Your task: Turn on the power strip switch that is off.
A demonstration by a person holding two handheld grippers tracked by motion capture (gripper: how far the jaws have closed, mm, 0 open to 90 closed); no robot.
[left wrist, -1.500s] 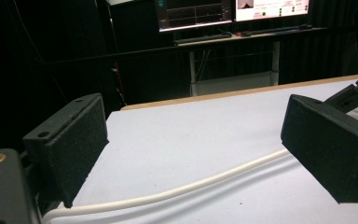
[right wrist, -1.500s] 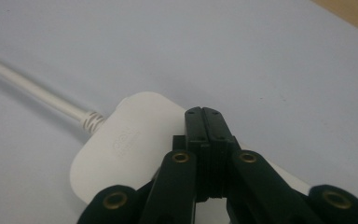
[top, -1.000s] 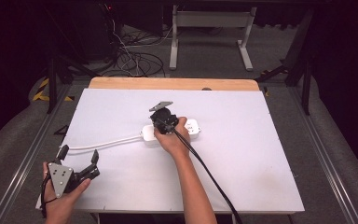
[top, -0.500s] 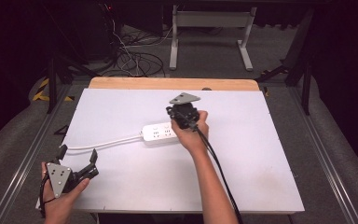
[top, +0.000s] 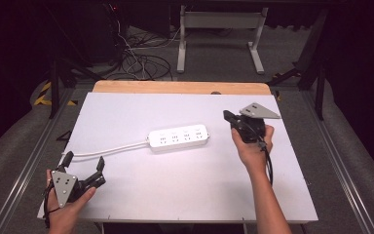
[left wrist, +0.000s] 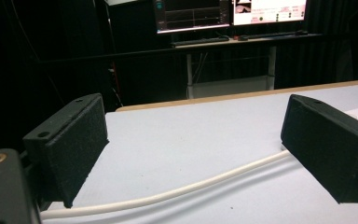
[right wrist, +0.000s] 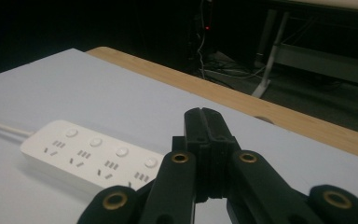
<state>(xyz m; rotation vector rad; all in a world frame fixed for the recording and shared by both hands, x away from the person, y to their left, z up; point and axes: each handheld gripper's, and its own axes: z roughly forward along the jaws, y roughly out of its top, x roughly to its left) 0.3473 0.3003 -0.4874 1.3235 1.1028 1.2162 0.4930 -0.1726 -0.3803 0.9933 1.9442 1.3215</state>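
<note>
A white power strip [top: 177,138] with several sockets and round buttons lies flat mid-table, and its white cord [top: 112,148] runs left toward the front corner. My right gripper [top: 229,117] hovers to the right of the strip with its jaws shut and nothing between them. In the right gripper view the shut jaws [right wrist: 204,116] point past the strip [right wrist: 88,156], apart from it. My left gripper [top: 84,162] rests at the front left corner, open. In the left gripper view its pads [left wrist: 70,144] stand wide apart and the cord [left wrist: 168,196] lies on the table between them, untouched.
The white table top [top: 175,195] has a wooden strip [top: 175,87] along its far edge. Beyond it are desk legs [top: 180,44] and loose cables [top: 141,61] on the floor. Monitors [left wrist: 228,11] glow at the back in the left gripper view.
My right gripper has moved from over the power strip out to its right and a little higher, jaws still shut. The left gripper and the strip have stayed put.
</note>
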